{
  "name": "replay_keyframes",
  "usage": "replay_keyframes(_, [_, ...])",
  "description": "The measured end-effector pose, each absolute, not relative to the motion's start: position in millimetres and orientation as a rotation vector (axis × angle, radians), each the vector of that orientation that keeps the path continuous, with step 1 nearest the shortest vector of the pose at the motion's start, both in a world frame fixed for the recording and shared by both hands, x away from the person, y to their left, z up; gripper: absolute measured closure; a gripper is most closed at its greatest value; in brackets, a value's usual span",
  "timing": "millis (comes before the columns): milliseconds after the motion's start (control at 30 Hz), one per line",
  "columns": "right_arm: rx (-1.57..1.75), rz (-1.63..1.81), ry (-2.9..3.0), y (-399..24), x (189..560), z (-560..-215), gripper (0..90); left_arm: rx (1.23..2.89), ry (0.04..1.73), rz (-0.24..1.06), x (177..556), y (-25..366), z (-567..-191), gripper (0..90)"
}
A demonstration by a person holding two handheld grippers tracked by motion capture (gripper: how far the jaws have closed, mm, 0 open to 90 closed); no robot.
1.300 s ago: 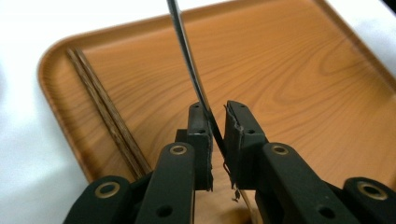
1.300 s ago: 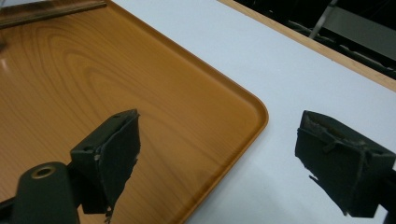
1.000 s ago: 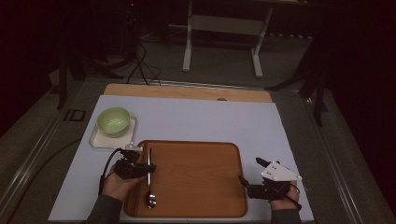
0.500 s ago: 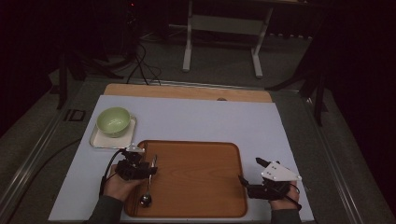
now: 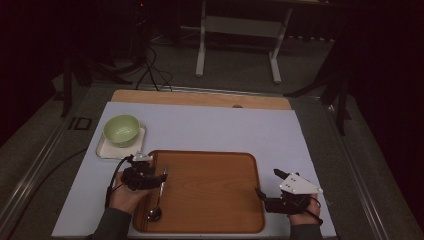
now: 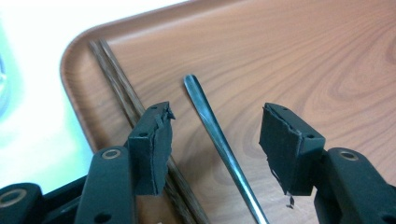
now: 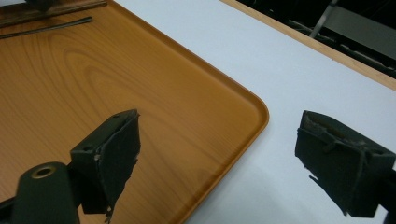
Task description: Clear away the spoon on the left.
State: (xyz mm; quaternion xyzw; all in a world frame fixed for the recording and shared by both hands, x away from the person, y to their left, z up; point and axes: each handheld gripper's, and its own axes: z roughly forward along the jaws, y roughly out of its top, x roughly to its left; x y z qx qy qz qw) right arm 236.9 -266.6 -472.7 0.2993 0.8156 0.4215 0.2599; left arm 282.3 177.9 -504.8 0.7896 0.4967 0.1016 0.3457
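left gripper [image 6: 215,135]: jaws have just been opening, now spread, spoon handle lies loose between them | spoon [image 6: 219,140]: on wooden tray [image 5: 215,200] beside chopsticks [image 6: 119,86]; thin, stiff, slick metal, light; likely best pinched mid-handle | right gripper [image 7: 233,163]: jaws spread, empty, at tray corner | green bowl [image 5: 121,130]: beyond, untouched

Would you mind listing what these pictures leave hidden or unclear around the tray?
- Spoon: in the left gripper view its bowl end runs off the bottom edge.
- Chopsticks: in the left gripper view the left gripper, jaws just opened, covers their near part; in the high view they are too thin and dim to tell apart.
- Bowl: its contents are too small and dim in the high view.
- Tray: cut off by the left and bottom edges in the right gripper view.
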Motion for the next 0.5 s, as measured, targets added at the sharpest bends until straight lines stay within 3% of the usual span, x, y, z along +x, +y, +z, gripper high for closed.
replay_keyframes(500, [0.811,1.138,2.207,-267.2,236.4,-472.4,13.6,1.958,1.301,0.394,278.9,196.3,-490.7,40.7])
